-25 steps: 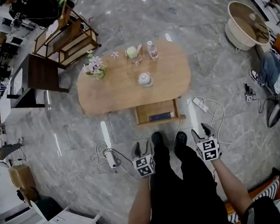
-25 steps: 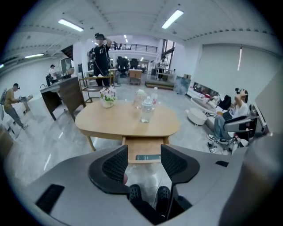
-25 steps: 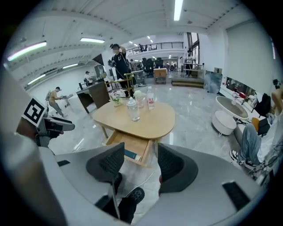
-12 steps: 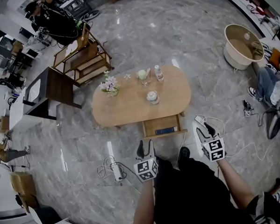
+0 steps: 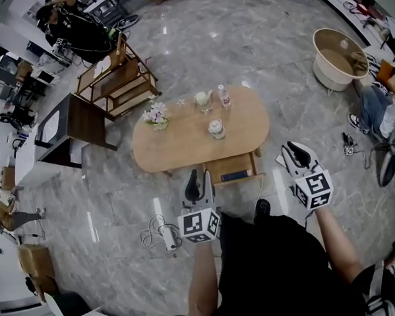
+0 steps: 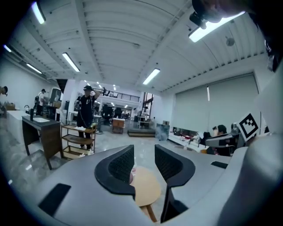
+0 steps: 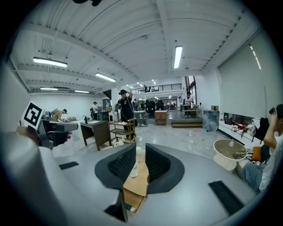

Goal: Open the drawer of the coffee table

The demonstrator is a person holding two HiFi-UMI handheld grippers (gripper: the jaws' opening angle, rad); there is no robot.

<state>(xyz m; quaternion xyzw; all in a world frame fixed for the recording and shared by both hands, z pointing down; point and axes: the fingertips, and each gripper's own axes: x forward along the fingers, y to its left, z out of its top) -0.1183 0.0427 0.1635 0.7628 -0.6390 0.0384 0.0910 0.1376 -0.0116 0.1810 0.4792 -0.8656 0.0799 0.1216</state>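
Both grippers have risen since the earlier frames and now appear larger and higher in the head view. Left gripper: the jaws have just been closing, a narrow gap remains, and nothing lies between the pads. Right gripper: the jaws have likewise just been closing to a slimmer gap, and nothing is held. The drawer stands pulled out beneath the near edge of the oval bench, with a blue book-like item lying inside, apart from both grippers.
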